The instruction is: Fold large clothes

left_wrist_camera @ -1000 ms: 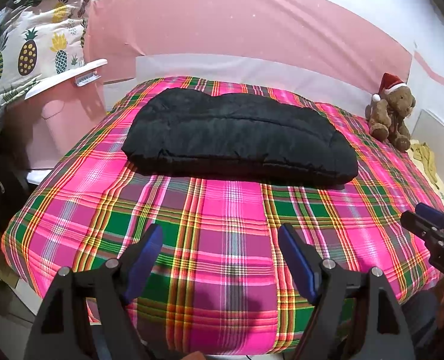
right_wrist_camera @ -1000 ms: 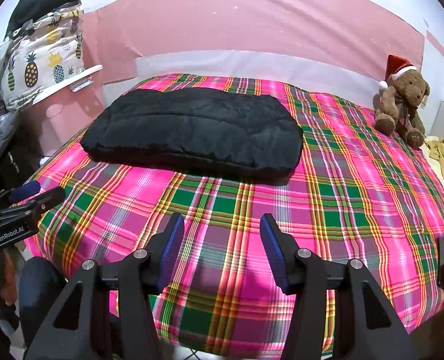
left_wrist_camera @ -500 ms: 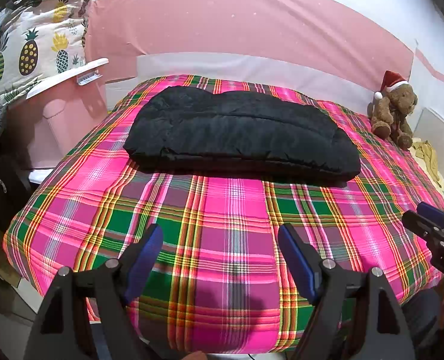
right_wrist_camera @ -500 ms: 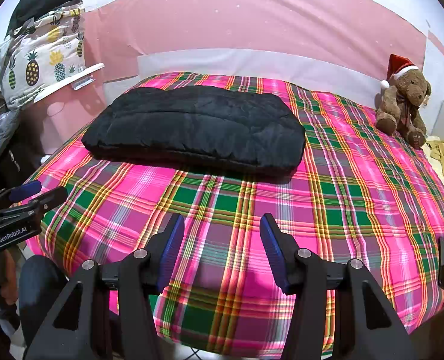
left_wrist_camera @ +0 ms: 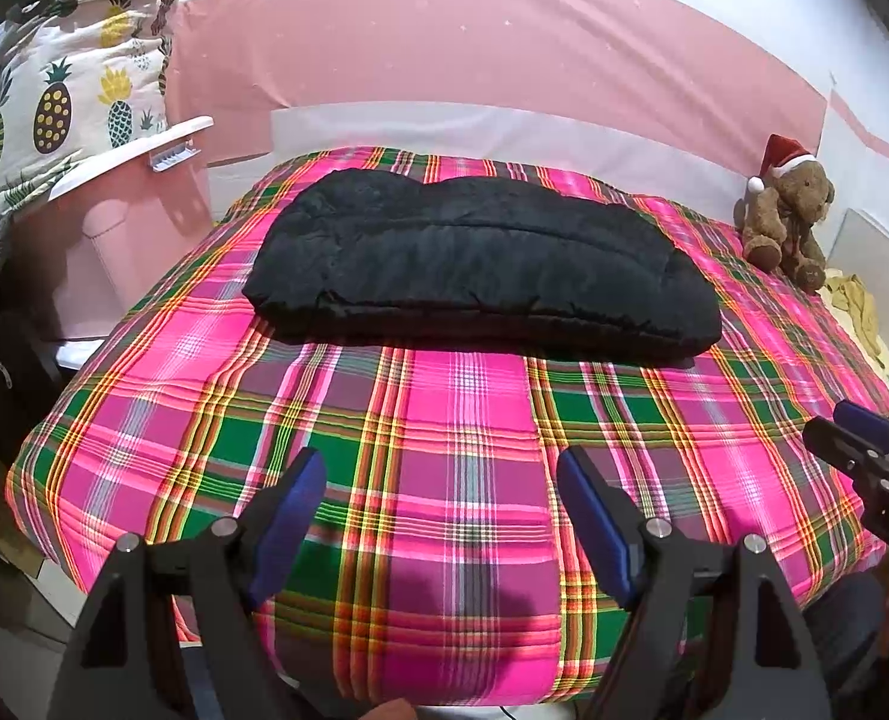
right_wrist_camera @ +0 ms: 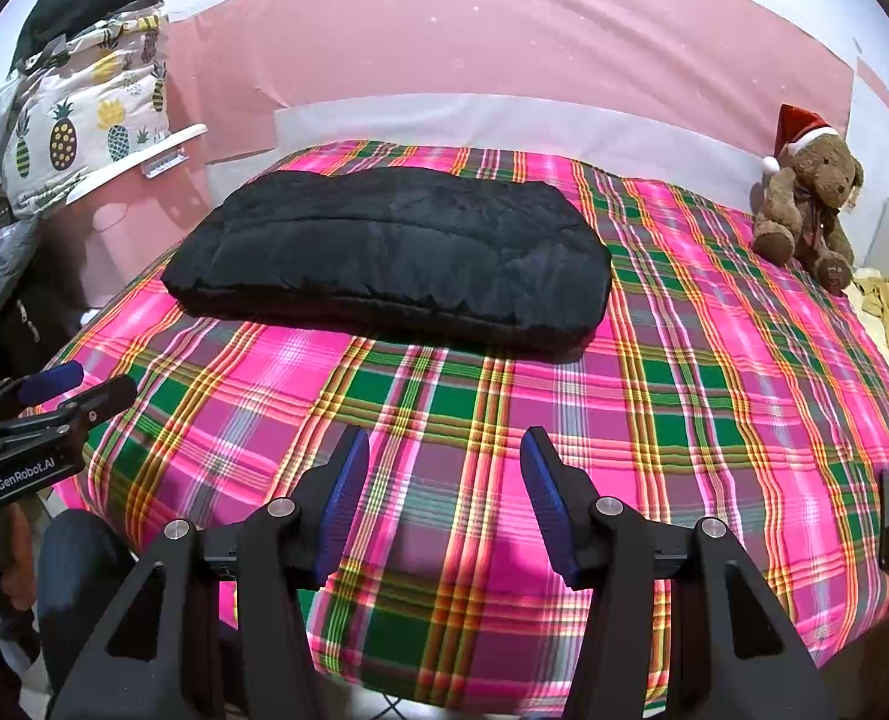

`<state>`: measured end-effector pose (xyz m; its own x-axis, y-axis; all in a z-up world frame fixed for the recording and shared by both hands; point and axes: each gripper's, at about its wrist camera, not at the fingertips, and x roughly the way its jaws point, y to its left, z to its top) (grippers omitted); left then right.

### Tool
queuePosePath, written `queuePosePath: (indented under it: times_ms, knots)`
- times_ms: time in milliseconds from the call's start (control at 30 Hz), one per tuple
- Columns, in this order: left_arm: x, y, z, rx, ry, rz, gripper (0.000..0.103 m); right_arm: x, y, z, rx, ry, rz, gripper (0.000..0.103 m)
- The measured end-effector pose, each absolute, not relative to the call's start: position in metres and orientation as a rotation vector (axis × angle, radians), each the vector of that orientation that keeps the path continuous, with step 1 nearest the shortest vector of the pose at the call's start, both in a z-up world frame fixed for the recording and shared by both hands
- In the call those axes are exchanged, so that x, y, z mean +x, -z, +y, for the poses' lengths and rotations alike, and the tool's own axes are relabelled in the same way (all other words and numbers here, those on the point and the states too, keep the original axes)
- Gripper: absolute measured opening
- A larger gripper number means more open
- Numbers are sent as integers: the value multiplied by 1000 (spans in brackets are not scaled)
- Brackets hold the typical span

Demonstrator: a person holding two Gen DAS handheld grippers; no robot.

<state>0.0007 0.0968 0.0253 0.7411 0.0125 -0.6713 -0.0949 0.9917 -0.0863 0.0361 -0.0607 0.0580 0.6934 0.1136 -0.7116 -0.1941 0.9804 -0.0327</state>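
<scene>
Left gripper (left_wrist_camera: 441,501) hangs spread and empty; right gripper (right_wrist_camera: 444,483) likewise. The black coat (left_wrist_camera: 480,267) lies folded on the bed (left_wrist_camera: 462,420), well ahead of both. Probably puffy, soft and slippery: pinch its near corners.

A bed (left_wrist_camera: 444,480) under a pink, green and yellow plaid cover (right_wrist_camera: 714,360) stands against a pink wall (left_wrist_camera: 504,48) with a pale band along its foot. A teddy bear (right_wrist_camera: 804,210) in a Santa hat sits at the far right corner, and pineapple-print bedding (left_wrist_camera: 54,108) is piled on a pink cabinet (left_wrist_camera: 114,252) at left.
</scene>
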Motion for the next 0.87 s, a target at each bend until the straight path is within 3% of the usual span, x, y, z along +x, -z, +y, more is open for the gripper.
queuePosePath:
  times_ms: [867]
  knots:
    - [1, -24, 90, -100, -61, 714, 82, 37, -52, -60, -115, -177, 799, 53]
